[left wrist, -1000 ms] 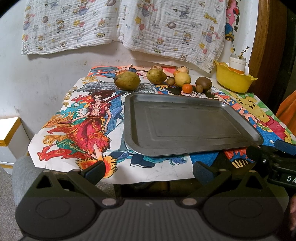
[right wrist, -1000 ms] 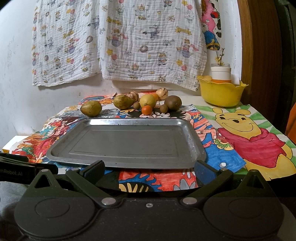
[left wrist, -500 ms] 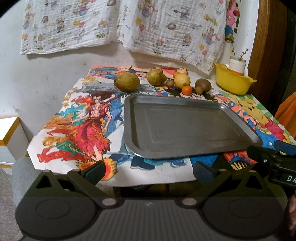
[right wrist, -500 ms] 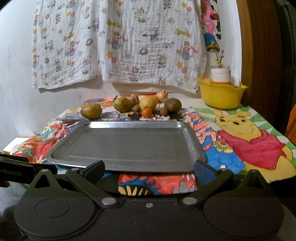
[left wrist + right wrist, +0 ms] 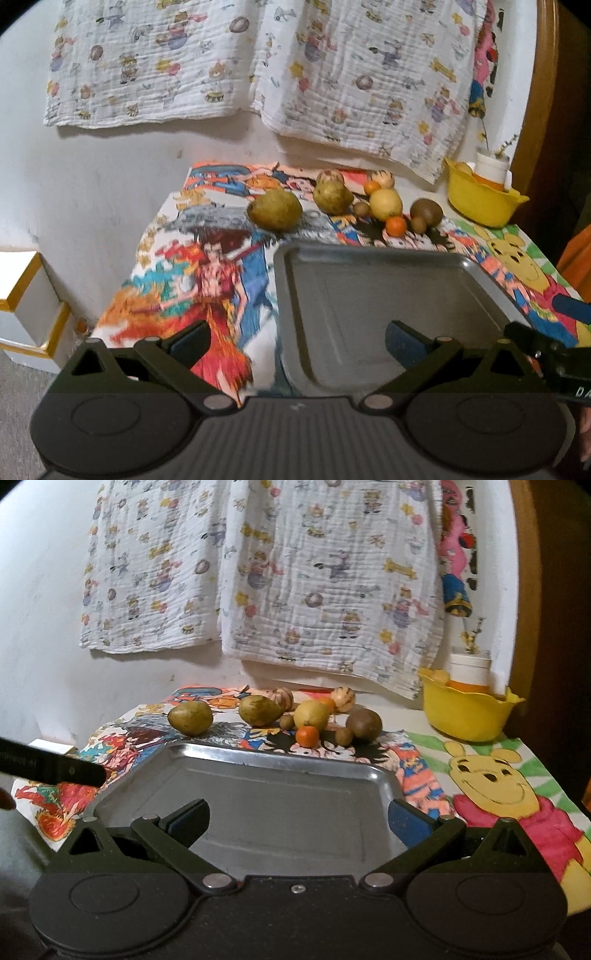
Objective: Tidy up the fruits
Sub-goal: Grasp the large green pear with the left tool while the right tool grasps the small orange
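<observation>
A bare steel tray point(image 5: 369, 295) point(image 5: 266, 794) lies on a table covered with cartoon drawings. Behind it sits a row of fruit: a green-brown mango point(image 5: 275, 210) point(image 5: 190, 718), a second mango point(image 5: 332, 194) point(image 5: 260, 710), a yellow lemon point(image 5: 386, 204) point(image 5: 312, 713), a small orange point(image 5: 396, 225) point(image 5: 307, 736), a brown kiwi-like fruit point(image 5: 426, 211) point(image 5: 364, 724) and smaller brown fruits. My left gripper point(image 5: 297, 338) is open over the tray's near left edge. My right gripper point(image 5: 297, 818) is open above the tray's near edge. Both hold nothing.
A yellow bowl point(image 5: 480, 201) point(image 5: 467, 716) with a white pot stands at the back right corner. A patterned cloth point(image 5: 258, 572) hangs on the wall behind. A white box point(image 5: 26, 299) sits left of the table. The left tool's body point(image 5: 51, 766) crosses the right view's left side.
Both grippers have moved forward and up over the near edge of the tray, closer to the fruit row. Fingers stay open; nothing was picked up.
</observation>
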Motion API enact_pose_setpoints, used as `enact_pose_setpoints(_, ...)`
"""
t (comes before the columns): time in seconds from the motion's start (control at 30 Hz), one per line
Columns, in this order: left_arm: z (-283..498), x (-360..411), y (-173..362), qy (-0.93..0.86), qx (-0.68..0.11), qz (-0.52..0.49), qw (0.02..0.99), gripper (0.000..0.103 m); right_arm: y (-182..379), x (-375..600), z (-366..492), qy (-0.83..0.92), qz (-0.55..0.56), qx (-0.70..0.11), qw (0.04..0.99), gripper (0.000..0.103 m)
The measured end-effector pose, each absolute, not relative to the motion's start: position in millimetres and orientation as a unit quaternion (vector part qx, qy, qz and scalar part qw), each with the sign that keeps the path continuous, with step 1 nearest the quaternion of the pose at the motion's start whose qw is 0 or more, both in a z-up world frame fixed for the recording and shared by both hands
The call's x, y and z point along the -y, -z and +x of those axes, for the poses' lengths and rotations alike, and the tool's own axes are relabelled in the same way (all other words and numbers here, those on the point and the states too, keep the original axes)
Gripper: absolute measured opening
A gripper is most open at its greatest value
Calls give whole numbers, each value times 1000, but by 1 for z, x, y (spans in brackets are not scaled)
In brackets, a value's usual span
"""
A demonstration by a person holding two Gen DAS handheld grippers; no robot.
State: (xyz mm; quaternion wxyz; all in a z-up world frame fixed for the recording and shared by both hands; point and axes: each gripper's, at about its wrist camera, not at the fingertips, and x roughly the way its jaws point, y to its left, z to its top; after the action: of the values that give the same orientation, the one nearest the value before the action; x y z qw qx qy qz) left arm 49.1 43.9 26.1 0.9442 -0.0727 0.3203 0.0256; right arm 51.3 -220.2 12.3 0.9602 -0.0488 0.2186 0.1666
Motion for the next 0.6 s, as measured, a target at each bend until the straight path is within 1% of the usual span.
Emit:
enact_pose_setpoints(0.37,123,-63,-38,-33,-335,-65,939,102,-31,179,117,-202,-81,-202,955,102)
enact_pose_setpoints(0.6,179,-74,-33,-48,-359,-75,929,102,-29,159,175,-208,-57,-230,949,102)
